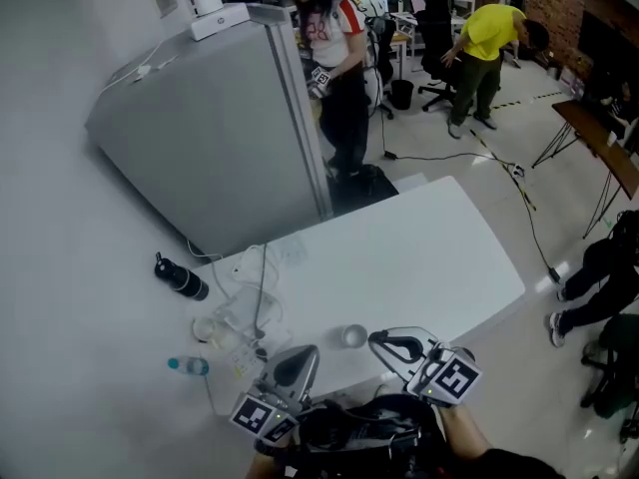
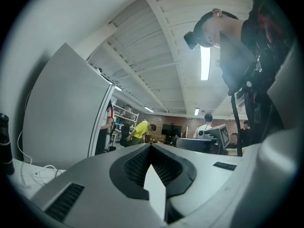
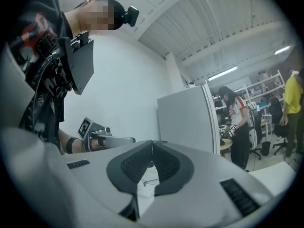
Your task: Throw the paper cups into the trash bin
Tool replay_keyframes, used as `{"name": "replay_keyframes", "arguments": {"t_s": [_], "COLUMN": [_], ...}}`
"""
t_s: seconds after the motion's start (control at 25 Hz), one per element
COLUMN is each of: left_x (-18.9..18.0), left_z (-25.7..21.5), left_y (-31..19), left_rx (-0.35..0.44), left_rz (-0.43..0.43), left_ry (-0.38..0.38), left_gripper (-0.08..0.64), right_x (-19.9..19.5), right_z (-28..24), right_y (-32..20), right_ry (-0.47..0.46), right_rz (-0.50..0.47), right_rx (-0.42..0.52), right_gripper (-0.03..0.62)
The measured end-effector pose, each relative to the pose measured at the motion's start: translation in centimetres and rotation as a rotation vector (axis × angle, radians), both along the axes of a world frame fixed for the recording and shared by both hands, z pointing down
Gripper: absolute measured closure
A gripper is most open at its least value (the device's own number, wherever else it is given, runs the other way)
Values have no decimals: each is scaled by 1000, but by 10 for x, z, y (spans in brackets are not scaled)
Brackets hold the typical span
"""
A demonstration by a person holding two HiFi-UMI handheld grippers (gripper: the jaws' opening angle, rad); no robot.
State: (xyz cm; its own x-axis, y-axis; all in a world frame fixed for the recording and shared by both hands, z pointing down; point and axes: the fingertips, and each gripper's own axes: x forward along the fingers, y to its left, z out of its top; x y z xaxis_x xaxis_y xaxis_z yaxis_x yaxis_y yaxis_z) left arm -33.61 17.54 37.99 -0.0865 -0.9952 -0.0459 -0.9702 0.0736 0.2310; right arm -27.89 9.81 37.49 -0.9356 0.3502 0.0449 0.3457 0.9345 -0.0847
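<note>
A small pale paper cup point(image 1: 352, 336) stands upright near the front edge of the white table point(image 1: 429, 257). It is between my two grippers and touches neither. My left gripper point(image 1: 308, 352) is just left of the cup, its jaws together with nothing in them. In the left gripper view the left gripper point(image 2: 152, 145) points level toward the room. My right gripper point(image 1: 377, 340) is just right of the cup, jaws together and empty. The right gripper point(image 3: 152, 142) faces the grey panel in its own view. I see no trash bin near the table.
A tall grey panel point(image 1: 215, 128) stands behind the table's left end. Clear plastic items and a cable point(image 1: 240, 312) lie at the table's left, with a black bottle point(image 1: 180, 277) and a water bottle point(image 1: 188, 365) beside them. People stand beyond the panel, and cables cross the floor point(image 1: 499, 163).
</note>
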Motion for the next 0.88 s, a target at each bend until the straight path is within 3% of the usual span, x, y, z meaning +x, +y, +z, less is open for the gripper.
{"name": "replay_keyframes", "arguments": {"t_s": [0.24,0.6,0.68,0.8,0.88], "left_x": [-5,-5,-4,0,3], "left_z": [17,18,18,20,20], "left_y": [-1,16,20,25,27], "left_rx": [-2,-5,-11,-19,-22], "left_rz": [-10,-76,-92,-104,-106], "left_ry": [-17,-5,0,4,7], "left_gripper": [558,558,558,558,558], "right_x": [-6,-6,-4,0,2], "right_z": [40,176,209,258,286], "right_y": [0,1,1,3,2], "right_ry": [65,346,402,476,524], "right_rz": [51,69,84,113,130], "right_rx": [86,214,210,164,156], "right_gripper": [499,204,160,155,96]}}
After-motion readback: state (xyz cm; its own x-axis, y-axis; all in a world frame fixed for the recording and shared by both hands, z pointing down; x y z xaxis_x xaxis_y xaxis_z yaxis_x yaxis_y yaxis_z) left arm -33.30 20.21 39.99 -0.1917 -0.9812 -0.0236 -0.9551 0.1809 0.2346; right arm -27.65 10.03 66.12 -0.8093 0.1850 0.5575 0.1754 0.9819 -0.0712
